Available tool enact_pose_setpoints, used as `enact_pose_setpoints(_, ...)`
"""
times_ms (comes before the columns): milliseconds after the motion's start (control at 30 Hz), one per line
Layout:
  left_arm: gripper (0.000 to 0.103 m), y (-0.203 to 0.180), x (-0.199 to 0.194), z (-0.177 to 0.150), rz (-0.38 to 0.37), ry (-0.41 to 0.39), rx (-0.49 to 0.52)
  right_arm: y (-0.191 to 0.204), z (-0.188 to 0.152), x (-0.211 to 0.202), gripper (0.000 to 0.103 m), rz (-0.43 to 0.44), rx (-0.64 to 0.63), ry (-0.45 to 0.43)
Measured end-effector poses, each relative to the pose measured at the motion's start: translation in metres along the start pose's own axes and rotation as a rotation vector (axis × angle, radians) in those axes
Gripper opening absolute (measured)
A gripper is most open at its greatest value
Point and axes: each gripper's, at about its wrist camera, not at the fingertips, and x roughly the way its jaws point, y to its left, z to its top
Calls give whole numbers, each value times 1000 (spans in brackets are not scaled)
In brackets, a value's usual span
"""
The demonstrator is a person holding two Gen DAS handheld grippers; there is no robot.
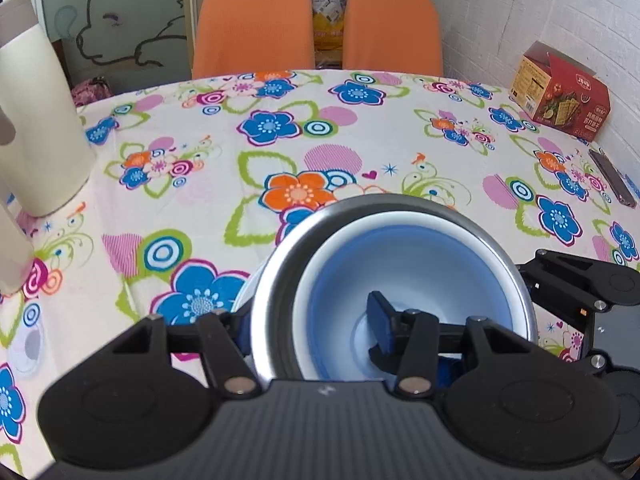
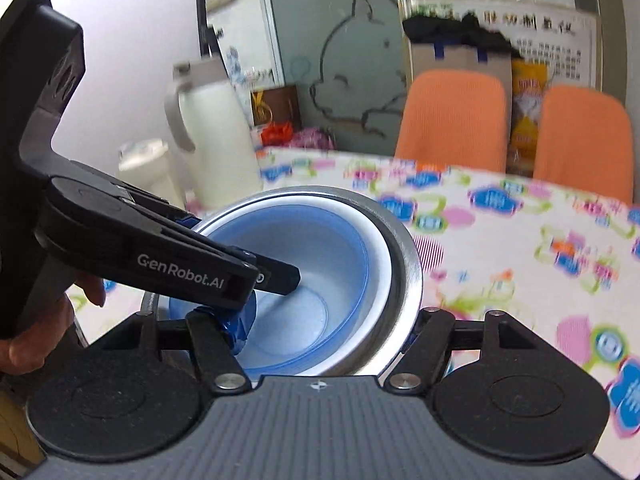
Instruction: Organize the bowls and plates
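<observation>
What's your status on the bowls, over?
Both grippers, left and right, clamped on bowl stack, opposite rims. Blue bowl nested in steel bowl, off the tablecloth. Path clear.

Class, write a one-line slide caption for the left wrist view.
Left tool grips nested bowls by the rim above the floral tablecloth.

The outer bowl (image 1: pixel 276 280) is showing a brushed, shiny metal rim, while the white bowl (image 1: pixel 304 280) nested inside it and the blue bowl (image 1: pixel 420 264) innermost are looking like smooth, glossy plastic. The worktop (image 1: pixel 200 152) is wearing a matt printed cloth with a flower pattern, and the two chairs (image 1: pixel 252 28) behind it are showing matt orange fabric. The left hand-held gripper (image 1: pixel 312 332) is showing matt black plastic with ribbed moulding and small metal screws, and the red box (image 1: pixel 564 92) is looking like printed cardboard.
</observation>
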Motion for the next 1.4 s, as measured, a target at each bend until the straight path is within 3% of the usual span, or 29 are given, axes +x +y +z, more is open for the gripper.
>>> enact_pose_setpoints(233,48,4,11,-11,-6,-2,-6,10,-28,10,55,3,45,32)
enact_pose_setpoints(467,50,7,15,-13,-27,-28,-15,10,-32,17,56,-27,44,34)
enact_pose_setpoints(600,95,0,13,-15,-17,-65,14,10,-31,19,57,-21,42,40)
enact_pose_setpoints(667,99,-3,8,-16,6,-113,40,11,-31,22,57,-22,35,51)
enact_pose_setpoints(867,100,2,-3,-11,43,-156,45,16,-31,24,59,-51,17,61)
enact_pose_setpoints(1000,100,15,-10,-5,38,-180,-21,7,-26,19,60,-15,84,71)
enact_pose_setpoints(1200,100,24,-22,-6,33,-218,-138,-11,-25,-5,61,-6,187,-2)
enact_pose_setpoints(1400,101,1,-44,-24,133,-298,-214,-29,-33,-24,62,41,294,-68)
